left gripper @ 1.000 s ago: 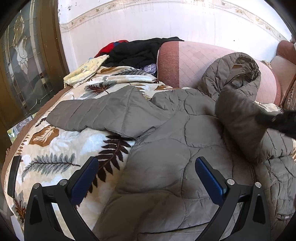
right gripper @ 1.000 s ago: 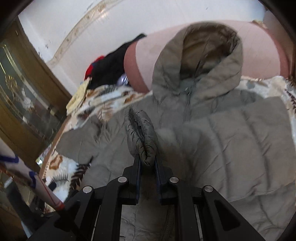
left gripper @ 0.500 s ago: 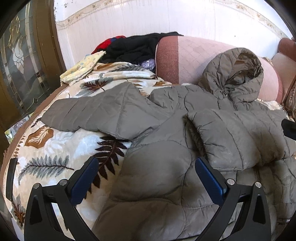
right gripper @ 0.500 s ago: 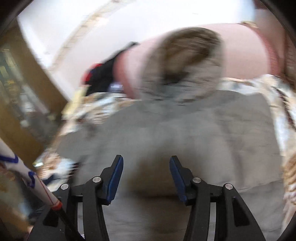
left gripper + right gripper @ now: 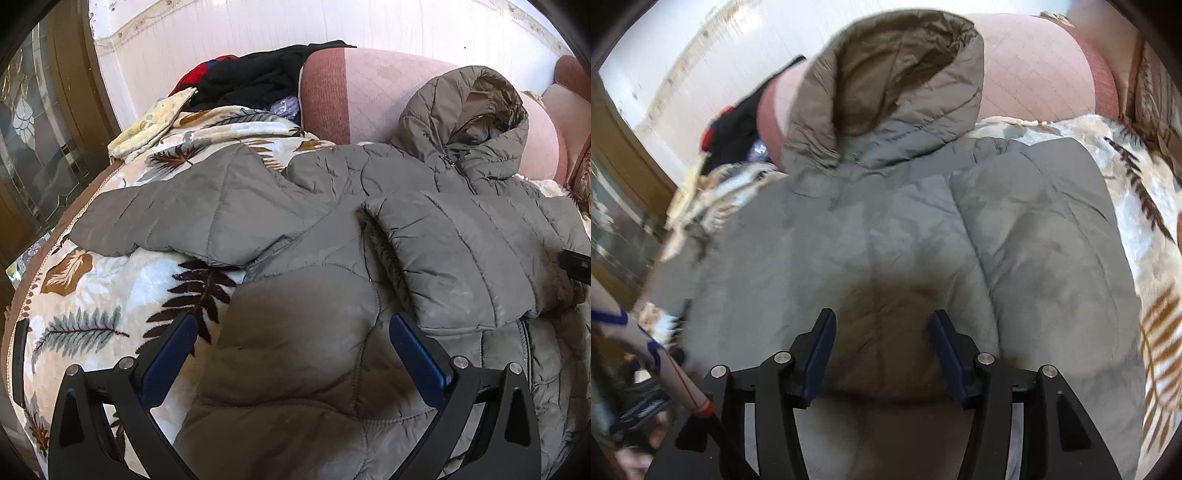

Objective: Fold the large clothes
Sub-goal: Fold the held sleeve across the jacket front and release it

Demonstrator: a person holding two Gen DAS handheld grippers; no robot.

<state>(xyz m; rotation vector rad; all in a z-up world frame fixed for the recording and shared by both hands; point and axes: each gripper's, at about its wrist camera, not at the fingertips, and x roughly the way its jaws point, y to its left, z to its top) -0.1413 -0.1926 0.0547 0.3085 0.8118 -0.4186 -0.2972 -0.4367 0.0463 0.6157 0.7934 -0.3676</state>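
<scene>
Left gripper (image 5: 291, 354): jaws spread wide, nothing caught between the 2 blue pads; quilted fabric is seen below the gap, no pad pressing on it. Right gripper (image 5: 882, 354): jaws parted, empty, with the jacket's padded front seen beneath them; this view is somewhat blurred. The grey-brown puffer jacket (image 5: 303, 369) is laid front-up across a leaf-print blanket (image 5: 92, 332), its hood (image 5: 472, 114) propped against a pink sofa cushion (image 5: 373, 88). In the left wrist view, 1 sleeve (image 5: 192, 218) is stretched out flat over the blanket toward the picture's left; the other sleeve (image 5: 469, 258) is folded across the chest, its cuff end lying near the middle of the jacket. A dark tip of the right gripper is noted at the right edge of that view, just above the folded sleeve. Beyond the blanket, a heap of black and red clothes (image 5: 255, 77) is piled beside the cushion, with a pale yellow cloth (image 5: 155, 125) just below it. A glazed wooden door (image 5: 40, 122) is seen at the far left.
</scene>
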